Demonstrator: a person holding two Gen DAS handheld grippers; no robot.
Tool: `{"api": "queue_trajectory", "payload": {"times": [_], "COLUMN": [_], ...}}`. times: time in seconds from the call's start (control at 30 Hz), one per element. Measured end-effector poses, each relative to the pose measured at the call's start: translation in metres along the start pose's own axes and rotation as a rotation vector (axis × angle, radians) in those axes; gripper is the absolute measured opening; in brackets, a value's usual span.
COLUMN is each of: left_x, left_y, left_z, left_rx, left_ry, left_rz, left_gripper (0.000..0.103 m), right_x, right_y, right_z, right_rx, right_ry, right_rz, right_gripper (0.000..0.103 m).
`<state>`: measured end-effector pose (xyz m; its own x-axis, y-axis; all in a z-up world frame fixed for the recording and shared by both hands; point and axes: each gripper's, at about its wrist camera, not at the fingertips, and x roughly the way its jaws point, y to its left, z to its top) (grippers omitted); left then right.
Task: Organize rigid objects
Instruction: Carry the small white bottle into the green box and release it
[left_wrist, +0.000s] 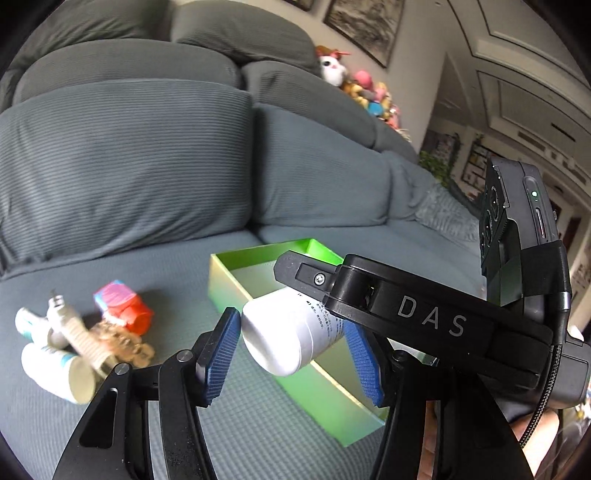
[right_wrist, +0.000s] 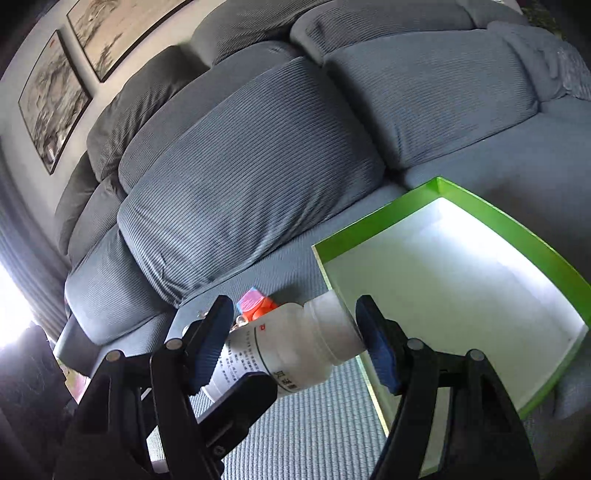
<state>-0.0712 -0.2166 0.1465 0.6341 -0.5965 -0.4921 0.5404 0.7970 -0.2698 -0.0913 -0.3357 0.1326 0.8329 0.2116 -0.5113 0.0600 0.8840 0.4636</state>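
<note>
A white plastic bottle (left_wrist: 280, 332) with a printed label hangs in the air over the near corner of an open green box (left_wrist: 325, 406). My left gripper (left_wrist: 291, 332) is shut on the bottle's sides, its blue pads pressing from left and right. My right gripper (right_wrist: 293, 314) is shut on the same bottle (right_wrist: 295, 350), one pad at the cap and one at the base. A black finger of the right gripper (left_wrist: 299, 271) crosses the bottle's far end. In the right wrist view, a left finger (right_wrist: 243, 398) lies under the bottle. The green box (right_wrist: 369, 229) has nothing inside.
On the grey sofa seat (left_wrist: 166, 266), left of the box, lies a pile: a red and pink block (left_wrist: 122, 306), a silver ribbed part (left_wrist: 74, 332), white tubes (left_wrist: 55, 369), gold pieces (left_wrist: 125, 343). Back cushions (right_wrist: 240, 184) rise behind. Plush toys (left_wrist: 354, 85) sit far back.
</note>
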Motion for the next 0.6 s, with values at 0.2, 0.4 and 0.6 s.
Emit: {"api": "queue_trajectory", "payload": {"times": [0.2,0.4,0.6], "left_x": [0.014,0.027,0.042], "left_y": [-0.019,-0.032,-0.042], "left_z": [0.003,0.003,0.002], "left_rx": [0.029,0.042,0.052], "left_ry": [0.009,0.033,0.058], "left_rz": [-0.038,-0.076,-0.111], "left_gripper": [0.059,0.059,0.059], "right_x": [-0.012,-0.02,-0.026], "right_y": [-0.023,-0.043,-0.063], "right_z": [0.006,0.006,0.006], "right_rx": [0.051,0.105,0.156], "right_ry": [-0.03,-0.044,-0.051], "right_rz": [-0.024,-0.048,-0.08], "right_gripper": [0.068,0.068,0.068]}}
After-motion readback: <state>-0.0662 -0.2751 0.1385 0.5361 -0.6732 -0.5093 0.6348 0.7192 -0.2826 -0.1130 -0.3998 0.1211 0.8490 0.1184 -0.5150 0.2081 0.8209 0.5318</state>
